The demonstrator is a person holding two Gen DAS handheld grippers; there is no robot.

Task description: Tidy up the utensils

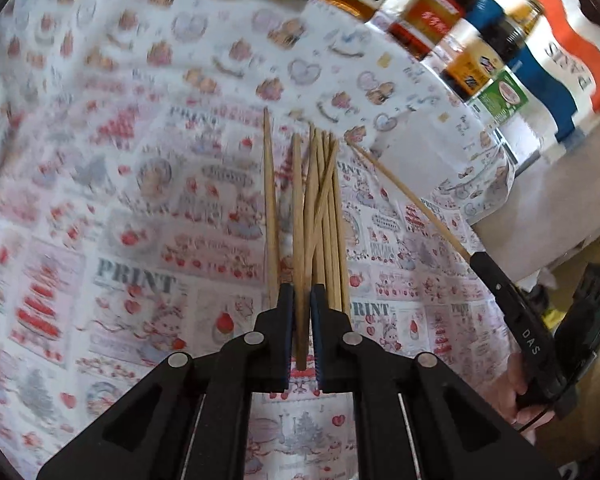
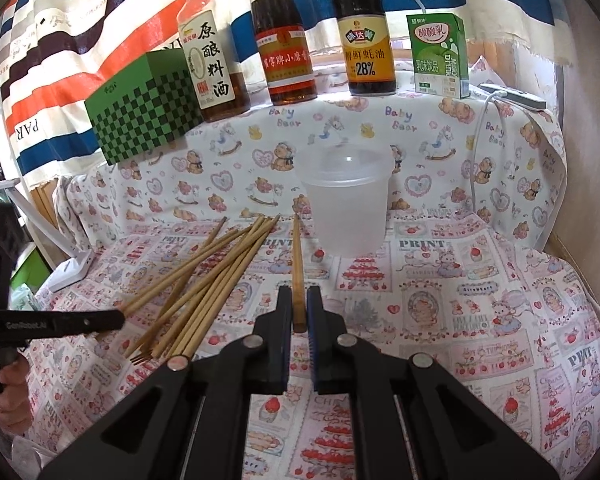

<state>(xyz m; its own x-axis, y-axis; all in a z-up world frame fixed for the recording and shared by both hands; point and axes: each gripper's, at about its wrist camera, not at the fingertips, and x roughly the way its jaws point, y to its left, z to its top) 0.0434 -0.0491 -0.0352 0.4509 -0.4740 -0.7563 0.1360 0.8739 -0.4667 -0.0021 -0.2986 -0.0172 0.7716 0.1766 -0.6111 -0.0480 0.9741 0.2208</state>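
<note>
A: Risks, largest first?

B: The plastic cup [image 2: 346, 204] at centre far may tip if a stick strikes its rim. Each clamped stick may also pivot.

A: Grips?

B: Right gripper [image 2: 299, 312] is clenched on one chopstick [image 2: 298, 264] pointing at the cup. Left gripper [image 1: 300, 312] is clenched on another chopstick [image 1: 299, 240].

A: Count?

B: Sauce bottles [image 2: 284, 44]: three. Green box [image 2: 140, 108], carton [image 2: 440, 56], cup: one each. Loose chopsticks [image 2: 220, 276], left near: roughly nine, overlapping.

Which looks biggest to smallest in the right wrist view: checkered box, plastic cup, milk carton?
1. Green checkered box.
2. Clear plastic cup, a near tie with the box; it stands closer to the camera, so unsure.
3. Milk carton, farthest back.
</note>
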